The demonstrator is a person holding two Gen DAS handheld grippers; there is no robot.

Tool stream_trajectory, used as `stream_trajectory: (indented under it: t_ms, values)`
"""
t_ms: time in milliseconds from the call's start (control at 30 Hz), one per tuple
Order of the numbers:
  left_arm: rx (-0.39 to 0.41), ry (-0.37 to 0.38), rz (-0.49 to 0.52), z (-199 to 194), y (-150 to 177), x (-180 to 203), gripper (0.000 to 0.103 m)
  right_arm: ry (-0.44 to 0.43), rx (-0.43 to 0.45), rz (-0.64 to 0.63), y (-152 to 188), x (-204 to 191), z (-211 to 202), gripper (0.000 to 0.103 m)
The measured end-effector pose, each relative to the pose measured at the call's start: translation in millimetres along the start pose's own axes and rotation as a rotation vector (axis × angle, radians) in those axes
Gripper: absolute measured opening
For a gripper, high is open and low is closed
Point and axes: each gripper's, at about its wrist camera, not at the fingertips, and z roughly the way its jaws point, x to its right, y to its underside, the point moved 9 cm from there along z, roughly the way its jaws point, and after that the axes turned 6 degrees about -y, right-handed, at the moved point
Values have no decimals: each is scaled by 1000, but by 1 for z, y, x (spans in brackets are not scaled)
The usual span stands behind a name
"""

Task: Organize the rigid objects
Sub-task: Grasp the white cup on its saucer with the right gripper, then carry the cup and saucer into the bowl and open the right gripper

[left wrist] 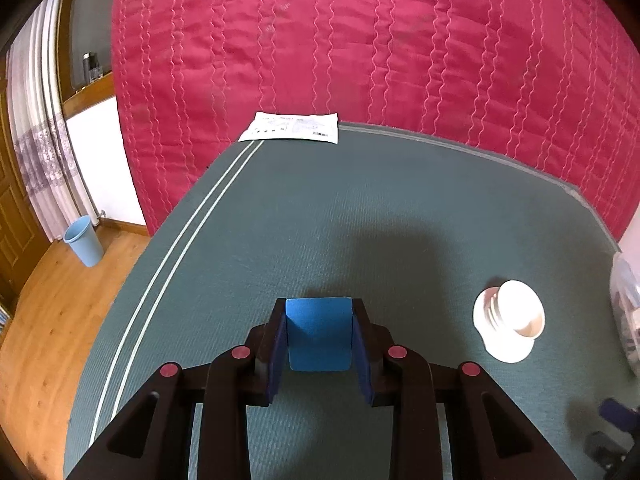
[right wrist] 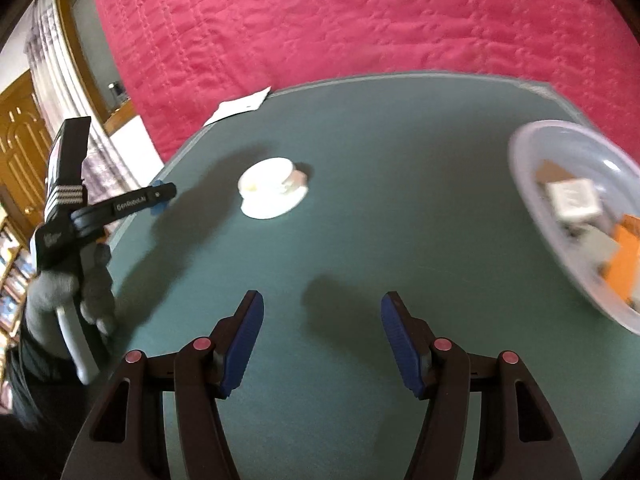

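Observation:
My left gripper (left wrist: 319, 320) is shut on a blue rectangular block (left wrist: 319, 334) and holds it above the green mat (left wrist: 360, 208); it also shows from the side in the right wrist view (right wrist: 162, 196). A white cup lying tipped on a white saucer (left wrist: 508, 320) sits to its right, and shows in the right wrist view (right wrist: 274, 192). My right gripper (right wrist: 322, 320) is open and empty above the mat. A clear plastic bowl (right wrist: 536, 200) at the right holds a white block (right wrist: 574, 200) and orange pieces (right wrist: 624, 260).
A white printed sheet (left wrist: 292, 128) lies at the mat's far left corner. A red quilted bedspread (left wrist: 360, 40) lies beyond the mat. A blue bin (left wrist: 84, 240) stands on the wooden floor at the left.

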Motion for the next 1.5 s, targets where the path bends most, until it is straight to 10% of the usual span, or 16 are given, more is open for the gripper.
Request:
stream_trajectory:
  t_ms: [600, 1500]
  values:
    - [21, 7, -13, -14, 1, 0, 31, 30, 1, -84, -70, -37, 78, 62]
    - [16, 23, 3, -16, 5, 7, 31, 73, 13, -98, -64, -33, 84, 53]
